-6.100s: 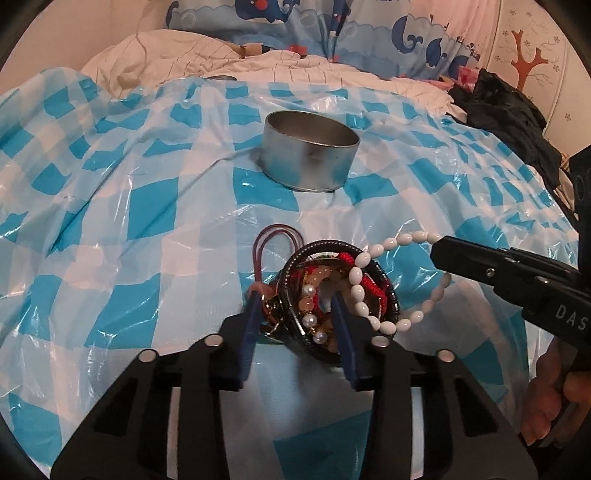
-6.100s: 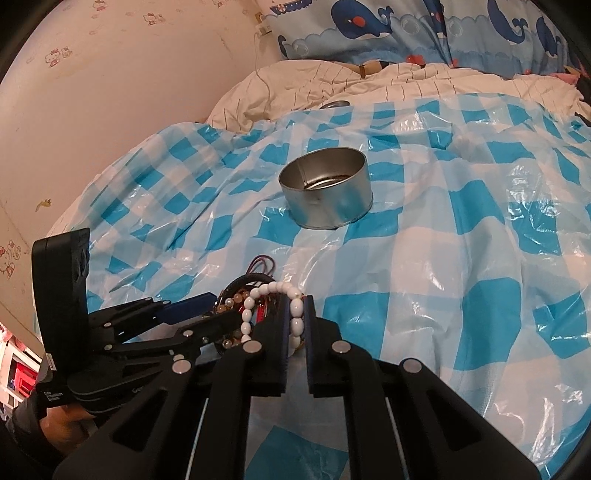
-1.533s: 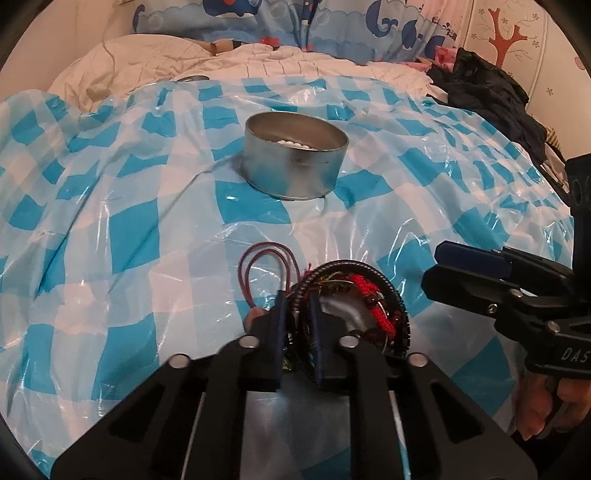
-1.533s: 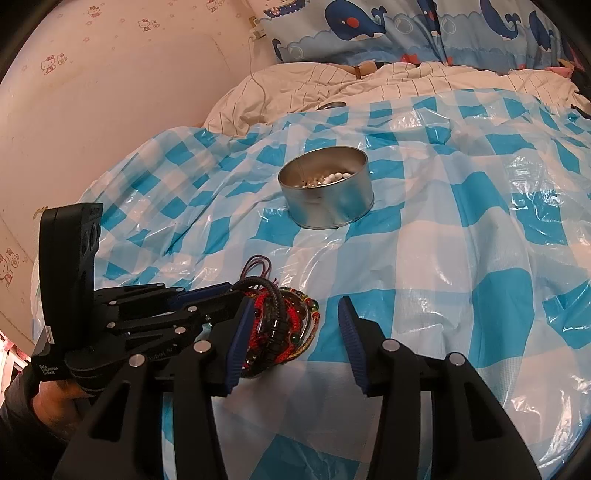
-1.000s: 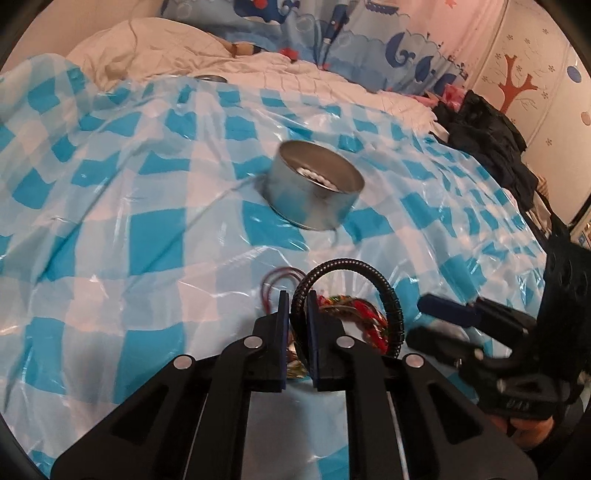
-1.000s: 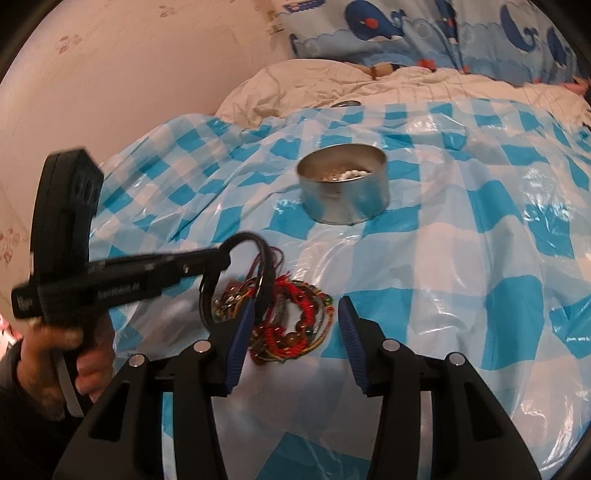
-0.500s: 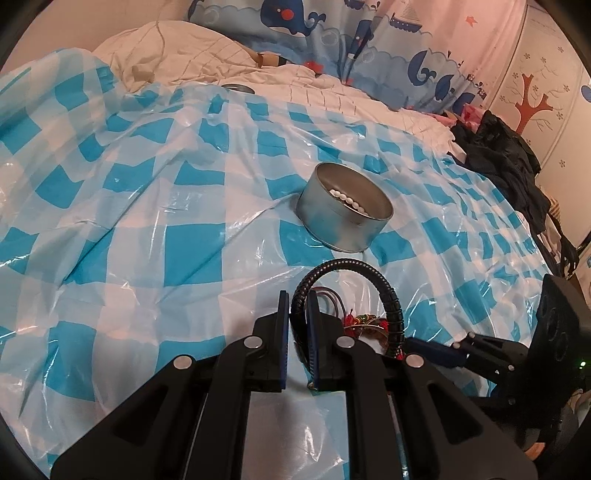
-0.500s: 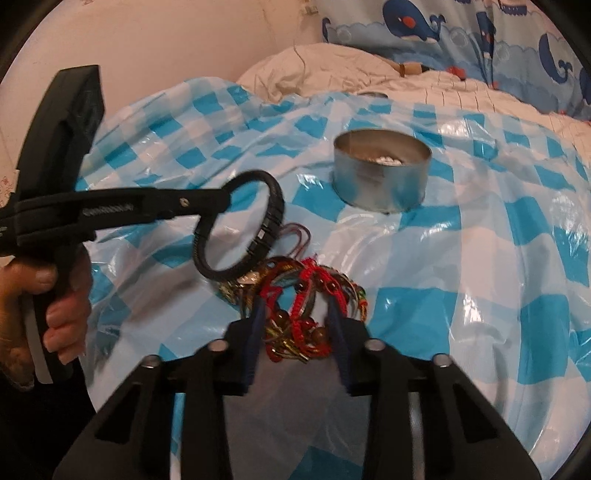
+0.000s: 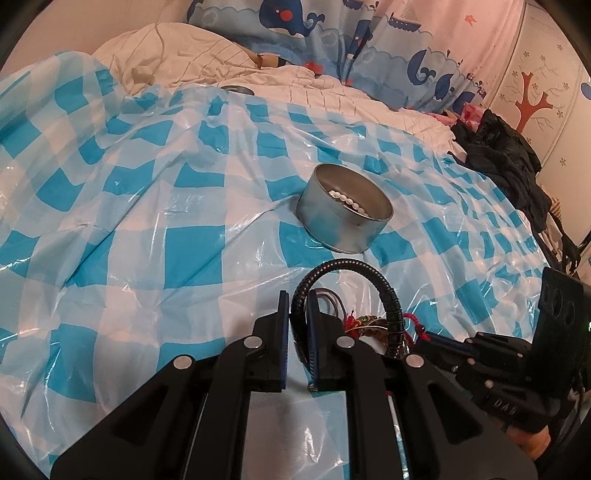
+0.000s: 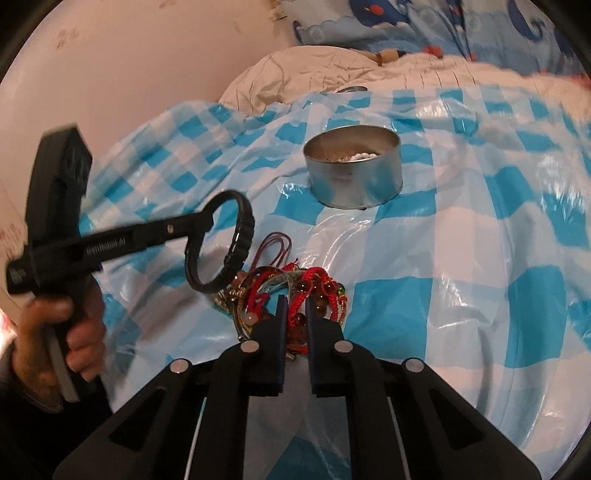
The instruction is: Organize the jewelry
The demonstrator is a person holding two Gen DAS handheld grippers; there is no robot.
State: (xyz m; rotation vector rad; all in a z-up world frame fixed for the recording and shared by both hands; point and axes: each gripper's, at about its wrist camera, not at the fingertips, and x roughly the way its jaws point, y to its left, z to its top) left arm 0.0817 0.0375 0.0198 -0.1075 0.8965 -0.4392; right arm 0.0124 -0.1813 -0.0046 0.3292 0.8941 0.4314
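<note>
My left gripper (image 9: 298, 299) is shut on a black braided bracelet (image 9: 347, 264) and holds it above the checked sheet; it also shows in the right wrist view (image 10: 236, 225), lifted left of the pile. A round metal tin (image 9: 343, 212) holds a white bead bracelet (image 9: 349, 201); the tin also shows in the right wrist view (image 10: 354, 162). A pile of red cord and bead bracelets (image 10: 295, 284) lies on the sheet. My right gripper (image 10: 293, 301) is closed down on a red cord bracelet at the pile's near edge.
A blue and white checked plastic sheet (image 9: 155, 206) covers the bed. White bedding (image 9: 177, 51) and a whale-print pillow (image 9: 332, 33) lie at the back. Dark clothes (image 9: 506, 155) are heaped at the right. A wall (image 10: 129, 55) stands on the left.
My left gripper lifted the black bracelet off the pile and carried it up and left. My right gripper moved in over the pile and its jaws closed on a red bracelet.
</note>
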